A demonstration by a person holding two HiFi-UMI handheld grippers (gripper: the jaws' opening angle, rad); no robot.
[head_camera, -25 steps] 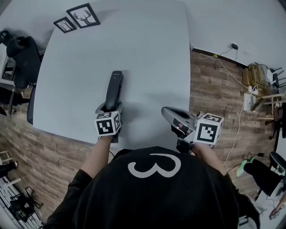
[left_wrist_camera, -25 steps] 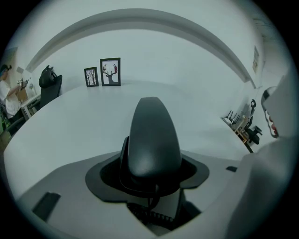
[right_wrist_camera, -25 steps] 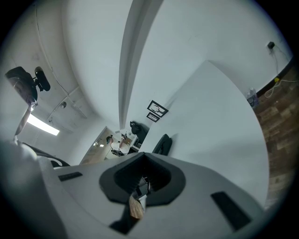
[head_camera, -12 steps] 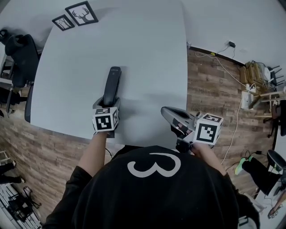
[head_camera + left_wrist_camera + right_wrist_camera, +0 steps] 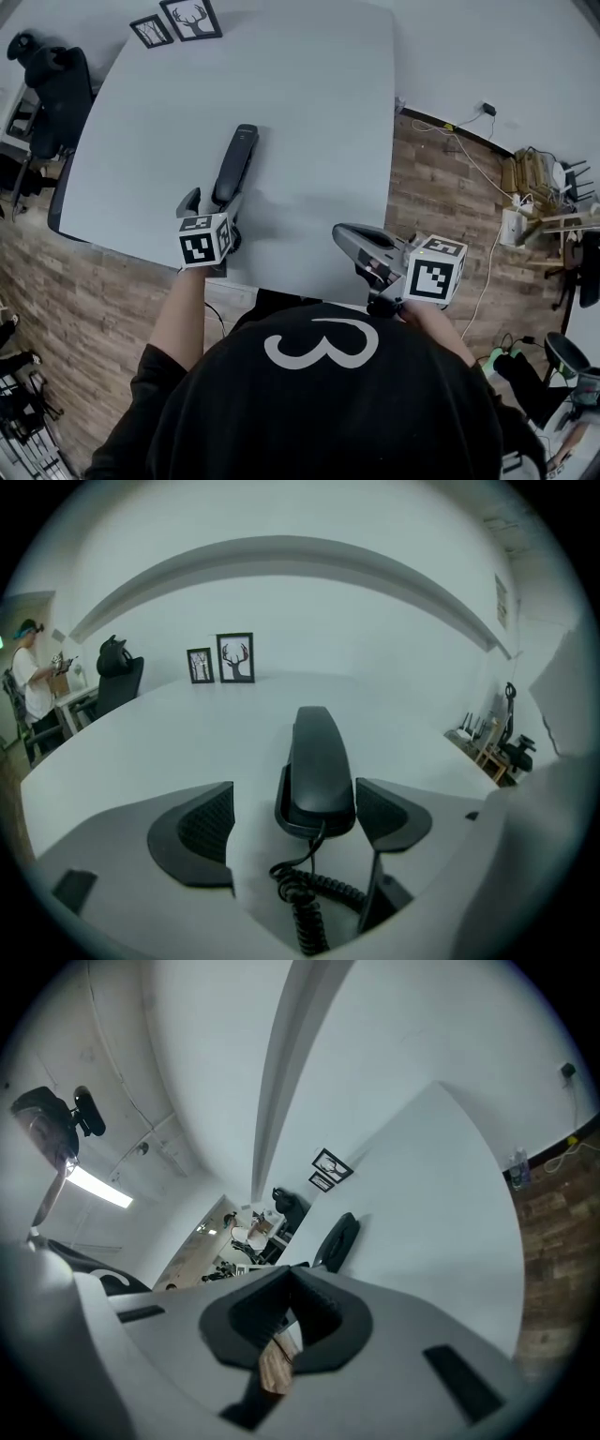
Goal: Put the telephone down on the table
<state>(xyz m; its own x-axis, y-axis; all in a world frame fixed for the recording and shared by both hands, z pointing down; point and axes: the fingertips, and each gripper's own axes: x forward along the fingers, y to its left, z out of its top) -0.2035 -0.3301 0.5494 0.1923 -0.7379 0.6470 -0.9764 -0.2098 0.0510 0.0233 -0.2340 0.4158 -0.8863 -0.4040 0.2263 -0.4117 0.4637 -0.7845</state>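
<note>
From the head view, your left gripper (image 5: 214, 208) and its marker cube (image 5: 204, 241) cover the near end of the telephone handset (image 5: 234, 161), and the coiled cord (image 5: 309, 892) doesn't show there at all. In the left gripper view the cord runs under the gripper body, and you cannot tell where it leads. The framed deer print (image 5: 192, 17) is cut by the top edge.

The handset is smooth black plastic, long and rounded, and lies flat on the matte white table (image 5: 309, 112). Its near end sits between your left jaws, which have just been opening. Their ribbed dark pads (image 5: 208, 825) stand spread on either side, clear of it.

Your right gripper (image 5: 349, 240) hangs at the table's near edge, jaws pressed together at the tips with nothing in them.
</note>
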